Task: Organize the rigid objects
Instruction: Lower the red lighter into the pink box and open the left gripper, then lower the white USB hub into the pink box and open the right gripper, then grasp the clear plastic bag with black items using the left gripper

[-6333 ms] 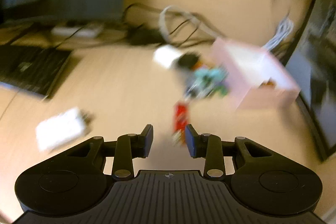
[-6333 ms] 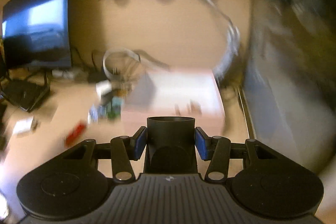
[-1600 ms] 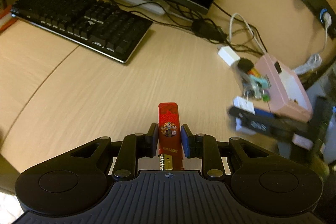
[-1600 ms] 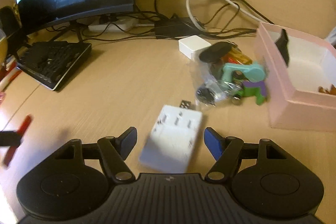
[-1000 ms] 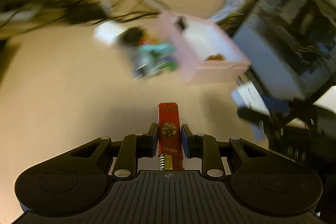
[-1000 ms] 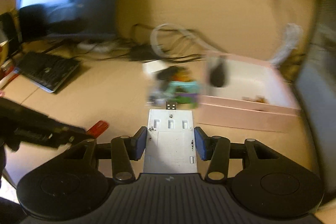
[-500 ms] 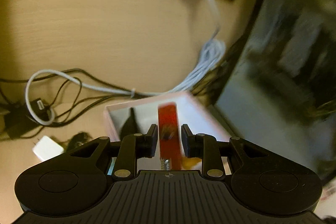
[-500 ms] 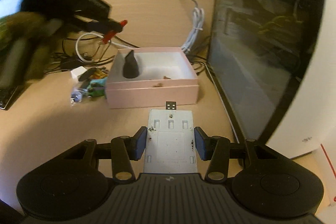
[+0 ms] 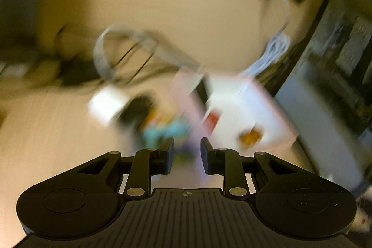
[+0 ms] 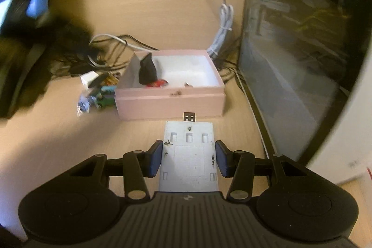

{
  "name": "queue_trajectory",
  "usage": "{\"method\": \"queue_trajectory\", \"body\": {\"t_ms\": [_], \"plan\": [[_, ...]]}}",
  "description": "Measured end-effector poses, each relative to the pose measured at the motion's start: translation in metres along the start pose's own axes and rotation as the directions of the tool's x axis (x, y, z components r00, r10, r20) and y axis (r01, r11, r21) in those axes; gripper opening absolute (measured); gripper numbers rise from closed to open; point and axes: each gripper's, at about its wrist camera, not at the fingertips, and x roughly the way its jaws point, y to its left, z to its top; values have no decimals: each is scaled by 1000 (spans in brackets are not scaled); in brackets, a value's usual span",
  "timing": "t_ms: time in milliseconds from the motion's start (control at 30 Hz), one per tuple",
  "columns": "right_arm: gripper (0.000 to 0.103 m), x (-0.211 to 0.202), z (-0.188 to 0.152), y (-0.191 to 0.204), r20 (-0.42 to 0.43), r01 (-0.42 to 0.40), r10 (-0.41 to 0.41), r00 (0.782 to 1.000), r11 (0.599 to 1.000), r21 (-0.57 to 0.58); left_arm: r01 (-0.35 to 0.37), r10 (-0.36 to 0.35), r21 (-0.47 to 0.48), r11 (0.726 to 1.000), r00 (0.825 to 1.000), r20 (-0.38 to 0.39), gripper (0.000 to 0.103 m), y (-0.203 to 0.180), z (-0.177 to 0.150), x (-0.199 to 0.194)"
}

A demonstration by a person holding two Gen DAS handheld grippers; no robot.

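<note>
My right gripper (image 10: 188, 160) is shut on a flat white device with a small plug at its front end (image 10: 188, 155) and holds it just short of the pink box (image 10: 169, 100). Inside the box lie a black object (image 10: 147, 71) and a red item (image 10: 158, 83). My left gripper (image 9: 185, 156) is open and empty, above the desk beside the box's left wall (image 9: 186, 99); that view is blurred. The red item (image 9: 212, 120) and something orange (image 9: 250, 137) show inside the box there.
A pile of small items, teal and dark (image 10: 97, 94), and a white adapter (image 10: 88, 79) lie left of the box. Cables (image 10: 111, 43) run behind it. A glass-fronted case (image 10: 290, 62) stands on the right, a monitor (image 10: 23, 6) on the left.
My left gripper has opened and let go of the red item, which now lies in the pink box, and has pulled back left. My right gripper still holds the white device.
</note>
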Motion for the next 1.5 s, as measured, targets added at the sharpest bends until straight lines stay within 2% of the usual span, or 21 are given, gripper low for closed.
{"method": "queue_trajectory", "body": {"t_ms": [67,133,300,333,367,433,467,567,633,800,1000,1133,1300,1400,1500], "plan": [[48,11,17,-1,22,-22,23,999,1000,-17,-51,49,-32,998,997,-52,27,22,-24,-11],[48,23,42,1,79,-34,38,996,998,-53,-105,99,-62,993,991,-84,27,41,-44,-24],[48,65,105,13,233,-5,40,972,989,-150,-238,219,-165,957,967,-128,27,83,-79,-60],[50,77,116,15,247,-1,40,968,988,-156,-259,238,-177,949,962,-131,27,88,-82,-64],[58,91,125,18,246,14,27,969,986,-164,-278,257,-184,943,957,-132,27,93,-84,-69],[59,110,132,27,224,65,-25,974,983,-171,-294,275,-188,937,954,-121,27,97,-84,-77],[59,113,130,30,214,62,-26,977,984,-165,-291,273,-185,939,955,-113,27,95,-82,-79],[61,104,114,30,158,-46,63,985,994,-104,-266,252,-155,951,962,-106,27,90,-77,-72],[61,96,95,31,123,-69,78,989,994,-81,-244,231,-129,961,967,-105,27,84,-72,-63],[61,68,51,26,68,-64,69,995,996,-66,-167,165,-29,985,984,-65,27,61,-51,-44],[64,43,13,20,49,22,-18,999,997,-70,-100,99,100,990,995,14,27,35,-11,-17],[65,36,-2,19,10,30,-30,999,999,-24,-112,108,179,978,994,33,27,24,12,11],[65,35,-22,20,-51,12,-12,999,1000,-1,-118,119,255,960,993,13,28,14,33,50],[65,41,-27,16,-84,10,-8,996,1000,22,-160,166,325,932,986,11,30,9,45,80],[65,44,-30,10,-111,8,0,994,998,70,-196,210,337,921,978,-4,30,12,55,108]]}}
